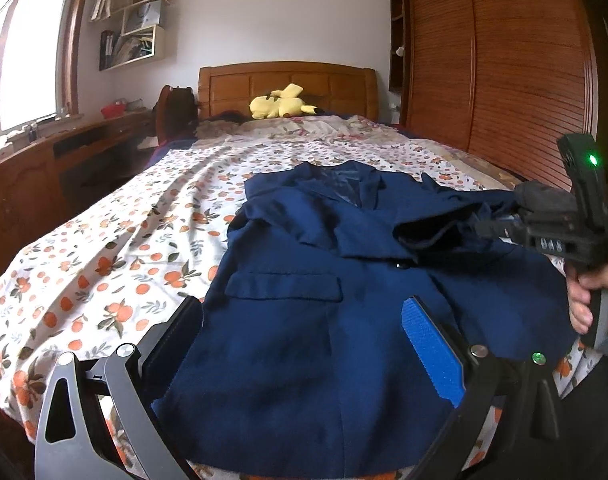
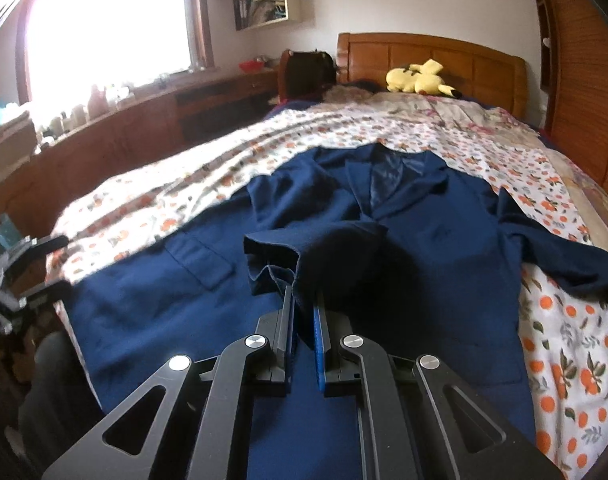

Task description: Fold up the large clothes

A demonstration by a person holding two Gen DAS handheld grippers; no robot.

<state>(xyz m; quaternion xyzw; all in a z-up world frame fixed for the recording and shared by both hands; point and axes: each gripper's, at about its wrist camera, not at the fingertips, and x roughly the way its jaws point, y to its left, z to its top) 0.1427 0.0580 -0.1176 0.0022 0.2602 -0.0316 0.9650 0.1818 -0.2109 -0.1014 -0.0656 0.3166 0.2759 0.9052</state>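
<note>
A navy blue blazer [image 1: 304, 264] lies front-up on a bed covered by a white sheet printed with oranges [image 1: 104, 248]. The collar and lapels point toward the far wooden headboard [image 1: 286, 84]; the hem hangs near the close edge of the mattress. A flap pocket [image 1: 282, 286] and a dark button [image 1: 402, 266] are visible on the front panel.

The left gripper [image 1: 304, 332] hovers over the near hem of the blazer. Its jaws stand wide apart, released, with nothing between them; the blue pad [image 1: 432, 356] of one finger faces inward.

The right gripper [image 2: 304, 312] is clenched on the blazer's sleeve [image 2: 316, 256]. The fingers pinch the cloth near the cuff, and the sleeve is drawn across the front of the blazer, lifted slightly off the chest panel. In the left wrist view the same gripper [image 1: 484, 228] enters from the right, held by the person's hand [image 1: 592, 300], with the dark cuff opening bunched at its tip. The exact point of contact is partly hidden by folded cloth in that view.

The other sleeve [image 2: 560, 256] lies out to the right across the sheet.

A yellow plush toy [image 1: 280, 106] rests at the far end of the bed against the headboard. A slatted wooden wardrobe [image 1: 496, 60] stands along the right side, and a wooden desk [image 1: 64, 152] runs along the left under the window [image 1: 28, 52].
</note>
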